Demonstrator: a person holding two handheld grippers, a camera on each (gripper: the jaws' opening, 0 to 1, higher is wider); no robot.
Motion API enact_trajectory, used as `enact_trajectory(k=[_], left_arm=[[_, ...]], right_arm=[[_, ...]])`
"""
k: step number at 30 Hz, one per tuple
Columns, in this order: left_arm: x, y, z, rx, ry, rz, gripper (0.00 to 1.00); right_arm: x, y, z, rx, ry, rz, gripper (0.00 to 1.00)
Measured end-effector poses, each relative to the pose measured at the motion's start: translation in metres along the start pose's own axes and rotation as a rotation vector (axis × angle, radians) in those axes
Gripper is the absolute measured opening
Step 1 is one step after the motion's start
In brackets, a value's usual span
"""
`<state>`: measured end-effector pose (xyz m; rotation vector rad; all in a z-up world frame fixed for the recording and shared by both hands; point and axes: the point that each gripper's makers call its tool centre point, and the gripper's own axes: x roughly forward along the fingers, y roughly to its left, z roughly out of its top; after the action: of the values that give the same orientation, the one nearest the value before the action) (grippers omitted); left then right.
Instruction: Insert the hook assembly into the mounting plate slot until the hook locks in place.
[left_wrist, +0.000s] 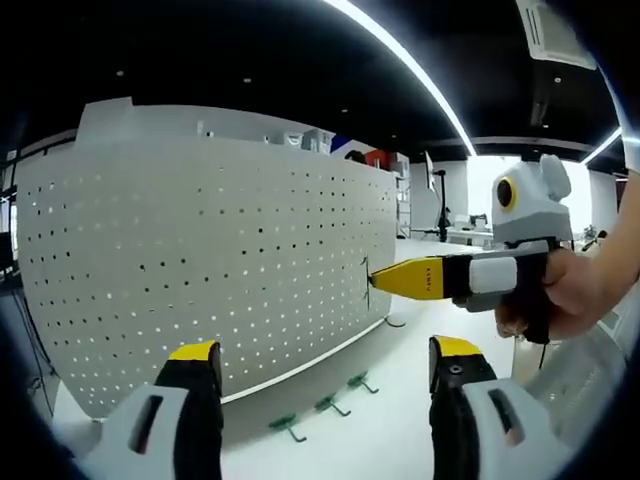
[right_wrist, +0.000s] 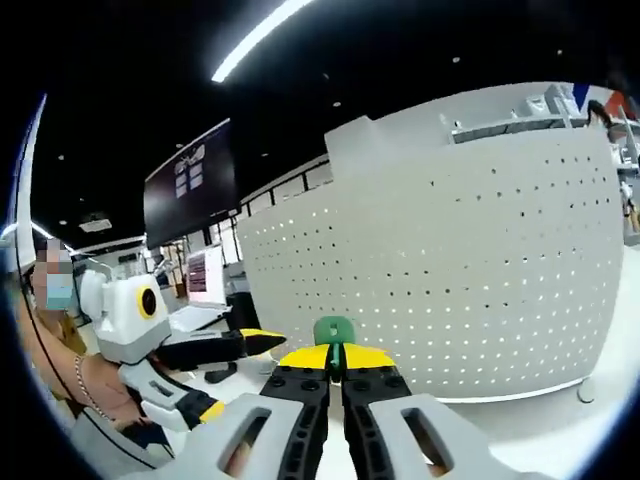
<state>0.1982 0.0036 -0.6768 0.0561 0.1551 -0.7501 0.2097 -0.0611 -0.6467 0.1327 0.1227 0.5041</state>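
In the left gripper view, the white perforated pegboard panel (left_wrist: 210, 270) stands upright on the white tabletop (left_wrist: 400, 430) and takes up the left and centre. Before its lower edge lie three spare green plastic hooks (left_wrist: 325, 405) in a loose row, between the left gripper's (left_wrist: 325, 365) yellow-tipped jaws, which stand wide apart with nothing held. To the right, the right gripper (left_wrist: 375, 283), held in a person's hand (left_wrist: 560, 295), points its closed yellow tips at a small dark green hook (left_wrist: 366, 283) pressed against the panel's right part. Behind is a dim office with a bright ceiling light strip (left_wrist: 400, 60) and desks. In the right gripper view, the left gripper (right_wrist: 270, 342) enters at the left, a dark wall screen (right_wrist: 190, 185) hangs behind it, and the right gripper's (right_wrist: 336, 362) jaws are clamped together on the green hook (right_wrist: 335, 335), whose head rises just above the tips, facing the pegboard (right_wrist: 450, 270).
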Motion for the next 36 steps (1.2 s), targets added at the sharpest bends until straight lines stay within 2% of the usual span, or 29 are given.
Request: enact_trajectory(k=[3,6,12,20,36], left_arm=[[0.0,-0.001,0.0,0.004,0.001,-0.005,0.86],[0.0,-0.001,0.0,0.003,-0.001,-0.005,0.85],[0.0,-0.001,0.001,0.004,-0.001,-0.007,0.85],[-0.002,0.0,-0.005,0.002,0.006,-0.008,0.84],[-0.011,0.006,-0.014,-0.031,-0.001,0.006,0.84]], right_arm=[[-0.003,-0.015,0.006,-0.047,-0.022,-0.074,0.0],[-0.003,-0.018,0.007,-0.032,-0.019,-0.091,0.0],[0.0,-0.017,0.007,-0.033,-0.021,-0.083,0.0],[0.008,-0.027,0.024,-0.012,-0.057,-0.104,0.0],[0.03,-0.044,0.057,-0.023,-0.112,-0.143,0.0]])
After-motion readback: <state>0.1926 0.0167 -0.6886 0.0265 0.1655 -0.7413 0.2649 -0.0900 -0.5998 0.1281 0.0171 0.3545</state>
